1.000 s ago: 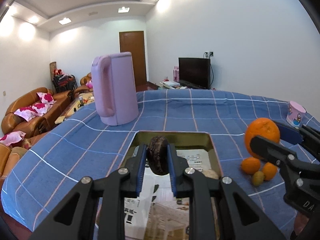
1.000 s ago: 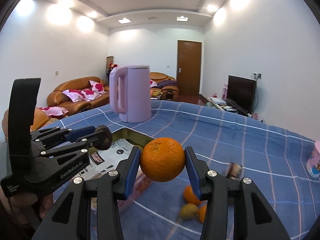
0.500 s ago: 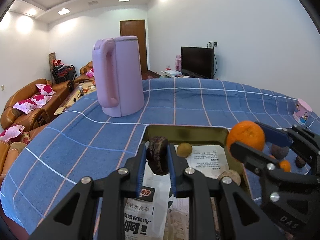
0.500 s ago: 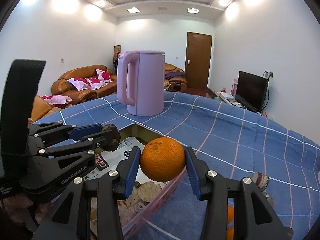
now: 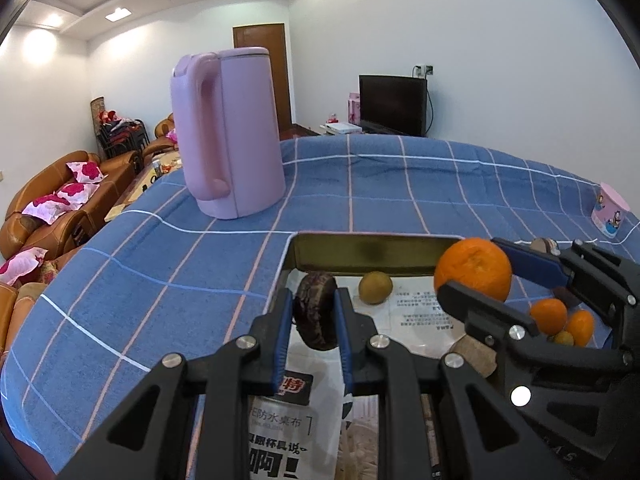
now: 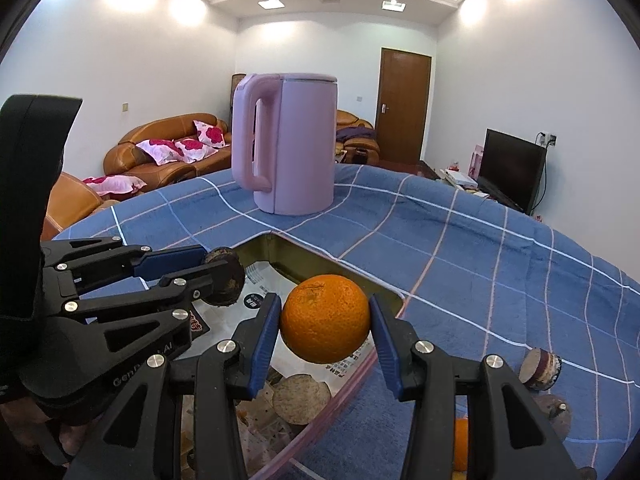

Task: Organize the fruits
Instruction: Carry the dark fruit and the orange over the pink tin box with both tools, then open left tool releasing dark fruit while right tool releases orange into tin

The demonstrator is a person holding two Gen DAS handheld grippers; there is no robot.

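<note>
My left gripper (image 5: 312,316) is shut on a dark wrinkled fruit (image 5: 316,310), held above the paper-lined tray (image 5: 368,248). That fruit (image 6: 224,280) and the left gripper (image 6: 216,270) also show at the left of the right wrist view. My right gripper (image 6: 325,322) is shut on a big orange (image 6: 325,318), hanging over the tray's right rim (image 6: 360,280); the same orange (image 5: 474,274) appears at the right of the left wrist view. A small yellow-green fruit (image 5: 375,288) lies in the tray near its far wall. A pale flat slice (image 6: 302,398) lies on the tray's paper.
A tall lilac kettle (image 5: 228,136) stands on the blue checked tablecloth (image 5: 160,280) behind the tray. Small oranges (image 5: 560,320) lie on the cloth right of the tray, with a cut brown fruit (image 6: 540,370) nearby. A pink cup (image 5: 610,216) sits far right.
Both grippers have moved forward and lower over the tray with their fruits. The orange has come from above the cloth to the tray's right rim; the kettle looms larger.
</note>
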